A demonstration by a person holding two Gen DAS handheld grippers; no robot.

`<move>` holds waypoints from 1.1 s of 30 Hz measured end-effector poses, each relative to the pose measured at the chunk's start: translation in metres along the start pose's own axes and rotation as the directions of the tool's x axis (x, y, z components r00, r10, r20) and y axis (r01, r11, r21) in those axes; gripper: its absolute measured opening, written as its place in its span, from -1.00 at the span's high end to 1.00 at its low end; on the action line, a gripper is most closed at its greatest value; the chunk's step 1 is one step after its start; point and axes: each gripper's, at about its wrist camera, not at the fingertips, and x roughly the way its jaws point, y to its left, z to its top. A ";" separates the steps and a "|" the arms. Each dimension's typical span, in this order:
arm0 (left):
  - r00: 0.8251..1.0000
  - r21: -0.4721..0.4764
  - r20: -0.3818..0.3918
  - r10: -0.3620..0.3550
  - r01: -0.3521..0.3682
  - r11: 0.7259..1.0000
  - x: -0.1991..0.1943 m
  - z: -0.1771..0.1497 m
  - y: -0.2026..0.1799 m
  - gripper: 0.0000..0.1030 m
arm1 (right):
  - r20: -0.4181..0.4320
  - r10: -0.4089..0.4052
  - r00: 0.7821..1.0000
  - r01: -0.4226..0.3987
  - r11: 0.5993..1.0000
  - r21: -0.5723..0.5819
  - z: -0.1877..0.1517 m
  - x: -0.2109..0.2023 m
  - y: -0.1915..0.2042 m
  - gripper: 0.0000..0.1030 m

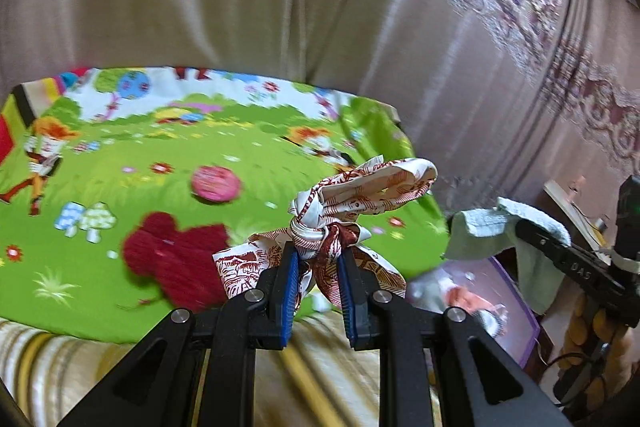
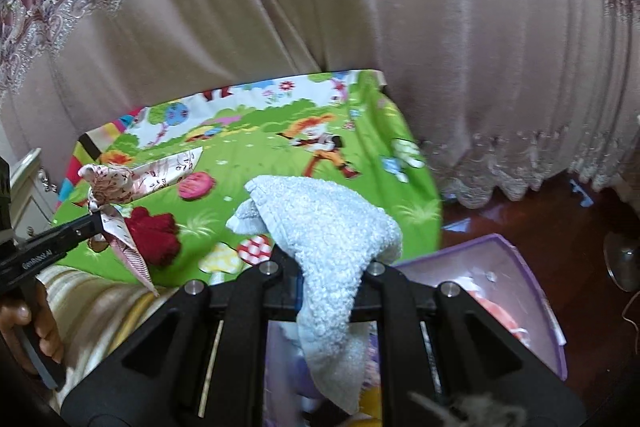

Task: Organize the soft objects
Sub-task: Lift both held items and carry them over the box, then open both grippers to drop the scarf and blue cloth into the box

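My left gripper is shut on a knotted red-and-white patterned scarf, which hangs above the near edge of a green cartoon mat. In the right wrist view the same left gripper shows at the left with the scarf. My right gripper is shut on a light blue terry towel that drapes over and hides its fingertips. The towel and right gripper also appear at the right of the left wrist view. A dark red knitted piece and a pink round pad lie on the mat.
A purple box with soft items inside sits on the dark wooden floor below the right gripper. Pinkish curtains hang behind the mat. A striped cover lies at the mat's near edge. A white cabinet stands at the left.
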 end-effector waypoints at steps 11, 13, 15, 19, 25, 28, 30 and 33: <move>0.976 0.042 -0.154 -0.152 0.160 0.986 0.022 -0.029 -0.068 0.61 | -0.048 -0.175 0.983 0.178 0.982 0.056 -0.027 -0.018 -0.062 0.71; 0.969 0.055 -0.179 -0.171 0.183 0.982 0.025 -0.035 -0.080 0.61 | -0.066 -0.197 0.978 0.202 0.977 0.070 -0.032 -0.018 -0.071 0.71; 0.960 0.066 -0.203 -0.190 0.207 0.976 0.028 -0.040 -0.092 0.61 | -0.083 -0.218 0.973 0.224 0.971 0.084 -0.037 -0.019 -0.081 0.71; 0.942 0.088 -0.247 -0.228 0.256 0.963 0.033 -0.049 -0.114 0.61 | -0.100 -0.261 0.960 0.272 0.956 0.107 -0.044 -0.024 -0.096 0.71; 0.919 0.114 -0.303 -0.253 0.299 0.947 0.041 -0.057 -0.135 0.04 | -0.126 -0.283 0.951 0.300 0.944 0.138 -0.045 -0.024 -0.106 0.53; 0.920 0.109 -0.299 -0.252 0.296 0.949 0.041 -0.058 -0.134 -0.24 | -0.129 -0.274 0.953 0.293 0.943 0.157 -0.046 -0.023 -0.108 0.04; 0.921 0.099 -0.299 -0.251 0.291 0.952 0.041 -0.056 -0.131 -0.24 | -0.126 -0.274 0.954 0.292 0.943 0.160 -0.046 -0.023 -0.108 -0.07; 0.921 0.087 -0.299 -0.249 0.286 0.954 0.042 -0.056 -0.128 -0.24 | -0.121 -0.276 0.954 0.293 0.943 0.156 -0.045 -0.023 -0.106 -0.16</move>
